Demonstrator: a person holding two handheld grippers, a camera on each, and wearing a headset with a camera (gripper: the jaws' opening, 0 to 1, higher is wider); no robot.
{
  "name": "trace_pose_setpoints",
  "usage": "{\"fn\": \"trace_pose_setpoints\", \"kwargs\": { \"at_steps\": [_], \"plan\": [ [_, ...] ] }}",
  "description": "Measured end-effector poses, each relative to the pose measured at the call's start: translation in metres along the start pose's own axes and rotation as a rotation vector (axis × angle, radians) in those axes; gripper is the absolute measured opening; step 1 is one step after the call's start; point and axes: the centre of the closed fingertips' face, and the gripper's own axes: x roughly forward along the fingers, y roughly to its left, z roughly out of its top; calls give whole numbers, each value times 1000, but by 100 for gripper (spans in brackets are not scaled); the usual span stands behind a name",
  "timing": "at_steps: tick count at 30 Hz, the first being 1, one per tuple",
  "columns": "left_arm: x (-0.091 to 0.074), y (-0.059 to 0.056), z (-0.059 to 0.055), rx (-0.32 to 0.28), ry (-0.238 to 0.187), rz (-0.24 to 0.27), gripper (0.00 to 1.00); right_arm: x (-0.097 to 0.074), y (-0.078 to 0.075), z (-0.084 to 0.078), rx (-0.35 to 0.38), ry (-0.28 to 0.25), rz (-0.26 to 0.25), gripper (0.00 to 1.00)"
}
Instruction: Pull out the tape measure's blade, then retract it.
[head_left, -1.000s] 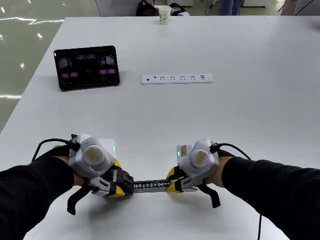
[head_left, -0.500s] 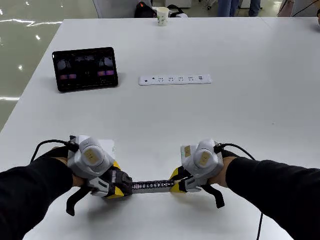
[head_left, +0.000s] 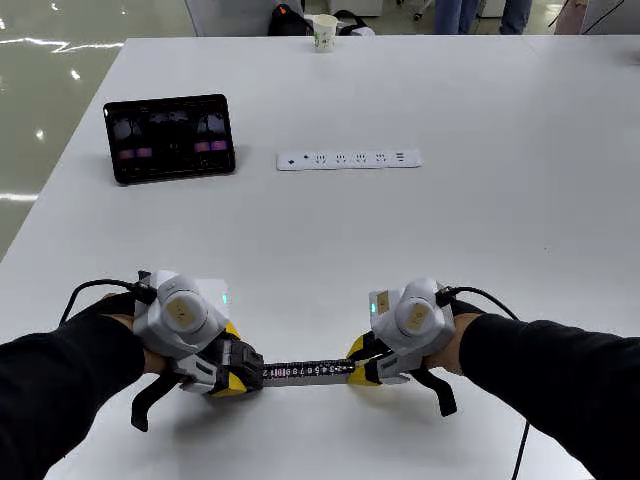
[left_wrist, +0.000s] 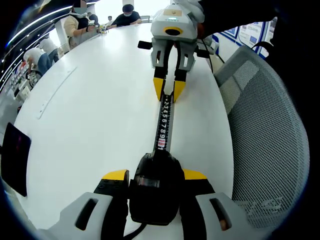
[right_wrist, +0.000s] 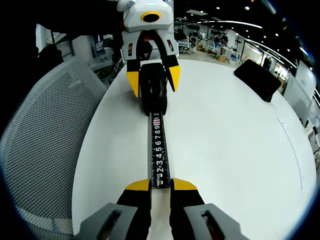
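Right gripper (head_left: 358, 374) shifted rightward, blade (head_left: 305, 372) longer; left gripper (head_left: 236, 364) clamps case (left_wrist: 155, 190)

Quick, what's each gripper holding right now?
Left gripper: shut on the tape measure.
Right gripper: shut on the blade.

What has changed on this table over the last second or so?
The right tongs, shut on the blade, slid a little to the right, drawing more blade out. The left tongs kept clamping the tape measure case in place; tablet, power strip and cup unmoved.
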Motion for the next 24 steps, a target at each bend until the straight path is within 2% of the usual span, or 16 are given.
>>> {"fn": "trace_pose_setpoints", "kwargs": {
  "at_steps": [24],
  "plan": [
    [0, -1, -1, 3, 3, 0, 34, -6, 1, -11, 13, 4, -5, 10]
  ]
}}
